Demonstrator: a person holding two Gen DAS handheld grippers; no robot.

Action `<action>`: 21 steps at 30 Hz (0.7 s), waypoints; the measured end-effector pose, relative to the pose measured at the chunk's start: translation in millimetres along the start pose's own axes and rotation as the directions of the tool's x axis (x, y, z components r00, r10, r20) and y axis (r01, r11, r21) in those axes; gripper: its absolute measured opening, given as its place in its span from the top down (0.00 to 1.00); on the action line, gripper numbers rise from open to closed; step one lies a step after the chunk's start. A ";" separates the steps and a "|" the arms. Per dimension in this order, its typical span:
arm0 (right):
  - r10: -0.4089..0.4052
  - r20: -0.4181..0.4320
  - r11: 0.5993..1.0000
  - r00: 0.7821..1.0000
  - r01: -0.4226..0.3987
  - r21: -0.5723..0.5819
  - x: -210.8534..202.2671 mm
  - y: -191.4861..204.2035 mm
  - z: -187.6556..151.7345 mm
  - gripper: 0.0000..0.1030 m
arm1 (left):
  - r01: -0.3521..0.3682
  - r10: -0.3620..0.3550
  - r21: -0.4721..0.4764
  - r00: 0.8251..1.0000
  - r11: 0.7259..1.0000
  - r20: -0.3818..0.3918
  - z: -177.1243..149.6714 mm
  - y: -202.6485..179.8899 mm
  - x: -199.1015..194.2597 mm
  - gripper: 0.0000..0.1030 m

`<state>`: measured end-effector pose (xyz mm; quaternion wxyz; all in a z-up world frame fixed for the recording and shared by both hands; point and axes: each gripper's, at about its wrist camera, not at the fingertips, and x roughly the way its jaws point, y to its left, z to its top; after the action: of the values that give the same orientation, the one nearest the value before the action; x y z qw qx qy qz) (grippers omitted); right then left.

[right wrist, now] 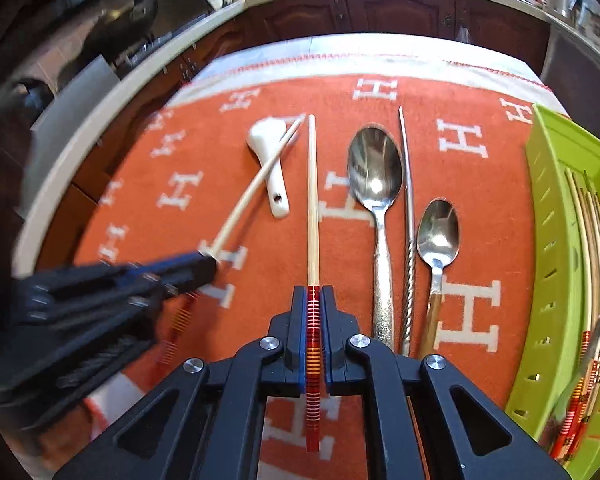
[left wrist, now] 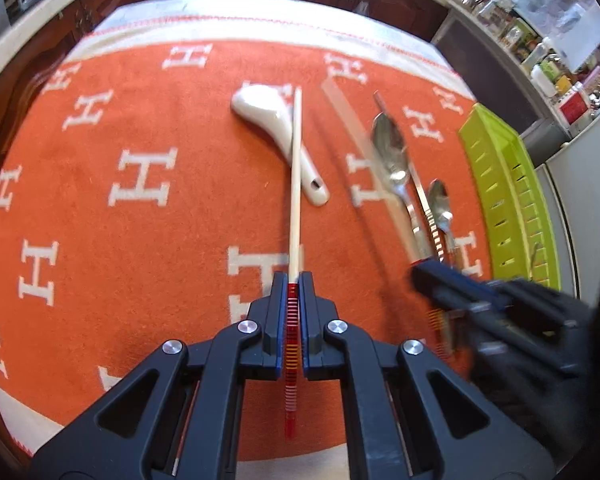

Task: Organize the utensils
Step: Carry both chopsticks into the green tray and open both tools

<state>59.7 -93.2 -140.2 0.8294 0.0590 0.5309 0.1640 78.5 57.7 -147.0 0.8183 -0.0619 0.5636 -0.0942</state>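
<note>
- Nearest, the left gripper (left wrist: 294,280) is clamped on a chopstick (left wrist: 296,184) by its red banded end; the pale shaft runs straight ahead, its far part crossing over the white ceramic spoon (left wrist: 278,136); whether it touches the spoon I cannot tell.
- The right gripper (right wrist: 313,292) is likewise closed around a second chopstick (right wrist: 312,200) at the red striped handle; its shaft points away over the cloth, tip near the spoon's bowl.
- Just right of that stick, side by side on the cloth: a large steel spoon (right wrist: 376,184), a thin twisted metal rod (right wrist: 408,216), and a small steel spoon (right wrist: 438,236) with a brownish handle; their handles reach close to the right gripper's body.
- The orange cloth (right wrist: 148,208) carries repeated white "H" letters, the only writing readable; the left half of it lies bare.
- At the cloth's right edge sits a green slotted tray (right wrist: 548,240); more chopsticks with red striped ends lie inside along its length.
- Farthest, the cloth's pale border with red stitching (right wrist: 340,56) meets the table's end; dark wooden cabinet doors (right wrist: 400,12) stand beyond; a cluttered shelf (left wrist: 540,40) shows at the far right, labels blurred.
</note>
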 end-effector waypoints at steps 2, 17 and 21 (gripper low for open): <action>0.006 0.017 1.000 1.000 -0.006 0.012 -8.9 -2.3 3.0 0.95 | 0.017 -0.017 0.009 1.000 1.000 -0.017 -0.5 -0.1 5.8 0.96; -0.068 0.136 0.984 0.988 0.044 0.172 -84.0 -67.1 -5.4 0.95 | -0.094 0.094 0.096 0.996 0.991 0.009 15.4 -24.0 20.1 0.97; -0.126 0.157 0.964 0.979 0.084 0.251 -105.1 -103.0 -16.0 0.95 | -0.042 0.044 0.064 0.999 0.997 -0.022 16.8 -27.0 16.5 0.97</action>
<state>26.7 -226.3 -84.5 0.8662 0.1455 0.4757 0.0476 97.7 27.6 -150.5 0.8152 -0.0225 0.5708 -0.0953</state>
